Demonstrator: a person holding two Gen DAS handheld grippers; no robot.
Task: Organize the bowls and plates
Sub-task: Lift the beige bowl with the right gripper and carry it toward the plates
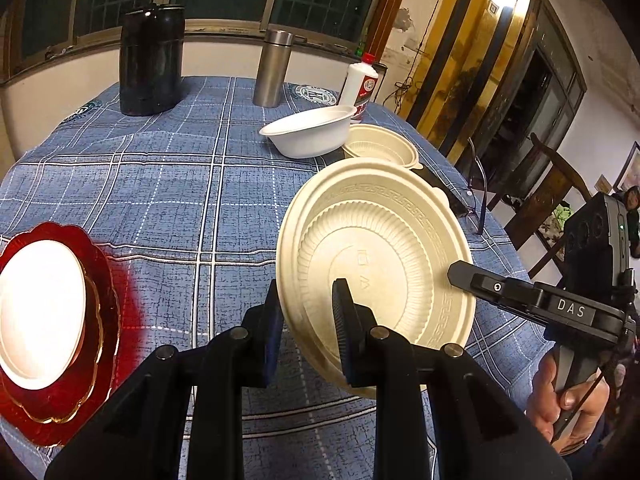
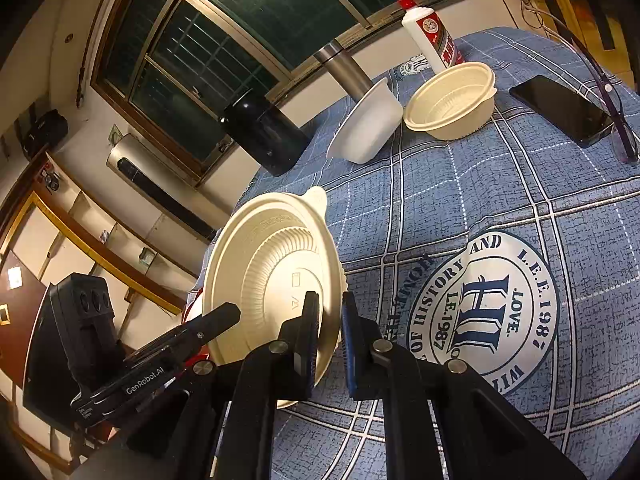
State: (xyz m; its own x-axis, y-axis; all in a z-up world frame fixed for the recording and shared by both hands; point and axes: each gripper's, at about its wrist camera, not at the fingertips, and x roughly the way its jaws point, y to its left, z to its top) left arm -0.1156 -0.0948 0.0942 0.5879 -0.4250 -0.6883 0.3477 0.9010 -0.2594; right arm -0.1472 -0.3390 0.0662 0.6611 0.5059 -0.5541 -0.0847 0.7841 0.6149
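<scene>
Here both hand-held grippers (image 1: 308, 332) clamp the tilted plate (image 1: 384, 256)

Matt cream plastic plate (image 1: 384, 240) (ribbed), woven cloth tablecloth (image 1: 180, 184), brushed-metal flask (image 1: 273, 68).

"das" on right claw (image 1: 454, 276)

Cream ribbed plate (image 1: 380, 248) tilted in my tongs; white bowl (image 1: 310, 130) and cream bowl (image 1: 382, 146) on bench beyond.
</scene>
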